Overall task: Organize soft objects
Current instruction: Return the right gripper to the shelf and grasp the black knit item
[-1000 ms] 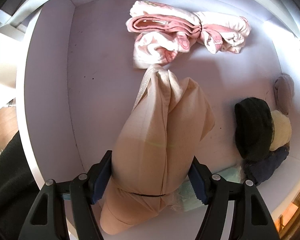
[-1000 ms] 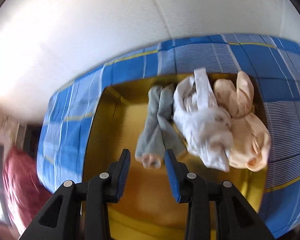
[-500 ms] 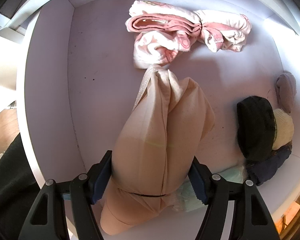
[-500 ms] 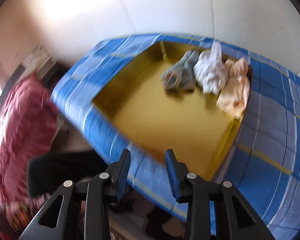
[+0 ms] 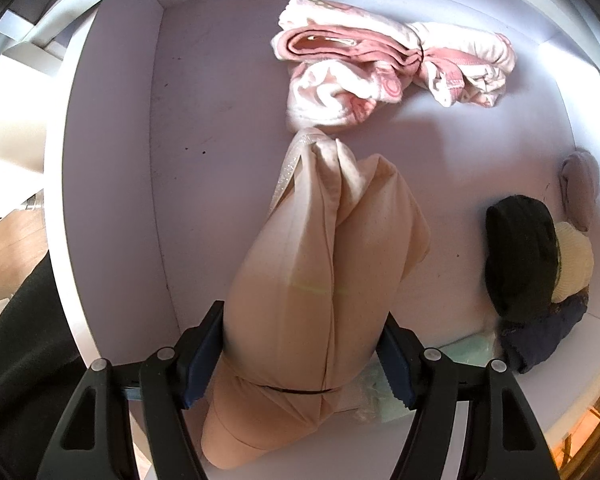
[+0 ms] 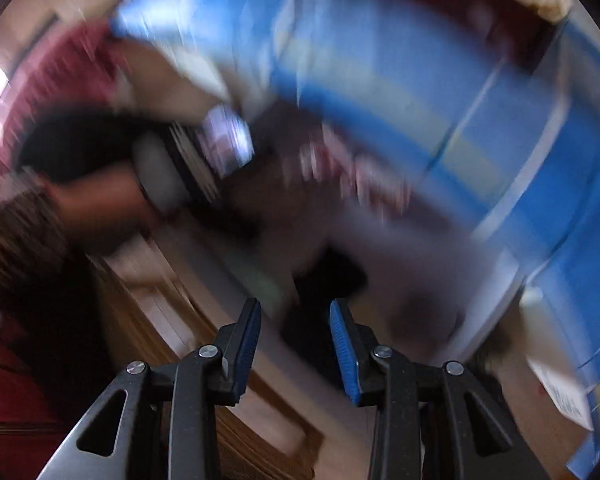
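Note:
My left gripper is shut on a peach fabric bundle, held over the floor of a white drawer. The bundle's tip reaches a pink-and-white folded towel at the back of the drawer. My right gripper is open and empty. Its view is heavily motion-blurred; a blue checked fabric box smears across the upper right, with wooden floor below.
At the drawer's right side lie a black sock roll, a cream roll, a grey roll and a navy item. A pale green cloth lies under the bundle. Dark red fabric is blurred at left.
The right gripper has swung quickly away from the blue box's yellow interior toward the floor; its view is now blurred. The left gripper and the peach bundle have barely moved.

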Available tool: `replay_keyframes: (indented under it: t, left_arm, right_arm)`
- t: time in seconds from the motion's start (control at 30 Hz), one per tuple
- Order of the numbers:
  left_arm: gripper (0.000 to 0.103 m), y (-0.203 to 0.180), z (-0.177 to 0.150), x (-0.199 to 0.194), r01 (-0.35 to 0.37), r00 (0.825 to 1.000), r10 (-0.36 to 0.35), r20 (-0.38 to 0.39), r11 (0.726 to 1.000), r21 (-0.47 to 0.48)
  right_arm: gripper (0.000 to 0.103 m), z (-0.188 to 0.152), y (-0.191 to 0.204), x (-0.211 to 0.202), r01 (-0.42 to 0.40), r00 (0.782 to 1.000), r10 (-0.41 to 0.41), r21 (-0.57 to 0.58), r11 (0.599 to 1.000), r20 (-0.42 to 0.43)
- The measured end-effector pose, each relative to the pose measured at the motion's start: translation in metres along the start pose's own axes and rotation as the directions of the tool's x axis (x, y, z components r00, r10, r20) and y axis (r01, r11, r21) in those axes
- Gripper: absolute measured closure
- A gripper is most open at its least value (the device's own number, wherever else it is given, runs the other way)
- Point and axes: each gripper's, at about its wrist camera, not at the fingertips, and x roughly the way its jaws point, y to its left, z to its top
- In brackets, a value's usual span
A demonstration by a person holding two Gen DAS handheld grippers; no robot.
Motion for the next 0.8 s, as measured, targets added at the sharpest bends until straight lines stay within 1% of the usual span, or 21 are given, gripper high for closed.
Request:
replay_keyframes:
  t: [0.03,0.07,0.1,0.17,0.2,0.27,0.3,0.4,0.43,0.53,0.63,0.7,0.8]
  left_arm:
    - [0.032,0.001,0.0,0.0,-0.001,1.0,0.001,0.0,1.0,-0.001]
    - [0.032,0.003,0.0,0.001,-0.001,1.0,0.001,-0.001,1.0,-0.002]
    - [0.032,0.004,-0.001,0.001,-0.002,1.0,0.002,-0.002,1.0,-0.001]
    - [0.032,0.003,-0.001,0.003,-0.005,1.0,0.005,-0.004,1.0,0.0]
    - [0.032,0.003,-0.001,0.004,-0.007,1.0,0.007,-0.005,1.0,0.001]
    - [0.032,0.002,-0.002,0.005,-0.008,1.0,0.008,-0.005,1.0,0.002]
    - [0.032,0.002,-0.002,0.005,-0.008,1.0,0.008,-0.005,1.0,0.001]
    - [0.032,0.003,-0.004,0.008,-0.008,1.0,0.008,-0.009,1.0,0.0]
    - [0.032,0.003,-0.005,0.008,-0.01,1.0,0.01,-0.01,1.0,0.001]
    - [0.032,0.001,-0.008,0.011,-0.017,1.0,0.017,-0.012,1.0,0.009]
    - [0.032,-0.003,-0.009,0.012,-0.021,1.0,0.021,-0.013,1.0,0.012]
    - [0.032,-0.004,-0.009,0.013,-0.02,1.0,0.02,-0.013,1.0,0.009]
    - [0.032,-0.005,-0.01,0.015,-0.023,1.0,0.024,-0.016,1.0,0.013]
  right_arm:
    - [0.067,-0.005,0.002,0.02,0.027,0.998,-0.026,0.008,1.0,-0.063]
    - [0.067,-0.008,0.002,0.032,0.043,0.994,-0.042,0.014,0.999,-0.098]
    - [0.067,-0.011,0.001,0.052,0.055,0.987,-0.049,0.033,0.998,-0.15]
    - [0.067,-0.013,-0.005,0.072,0.043,0.98,-0.03,0.063,0.997,-0.197]
    - [0.067,-0.011,-0.008,0.08,0.05,0.979,-0.035,0.071,0.996,-0.201]
    - [0.067,-0.006,-0.014,0.094,0.066,0.979,-0.046,0.093,0.994,-0.198]
    - [0.067,-0.003,-0.02,0.102,0.076,0.98,-0.051,0.128,0.989,-0.194]
    - [0.064,0.007,-0.032,0.115,0.08,0.988,-0.051,0.198,0.977,-0.145]
    - [0.063,0.011,-0.036,0.12,0.09,0.991,-0.066,0.211,0.973,-0.119]
    - [0.062,0.016,-0.039,0.125,0.111,0.992,-0.097,0.202,0.973,-0.078]
    - [0.061,0.015,-0.044,0.131,0.09,0.995,-0.079,0.222,0.971,-0.057]
    - [0.061,0.015,-0.047,0.137,0.068,0.997,-0.055,0.242,0.968,-0.059]
    - [0.055,0.013,-0.053,0.146,0.047,0.998,-0.033,0.271,0.961,-0.055]
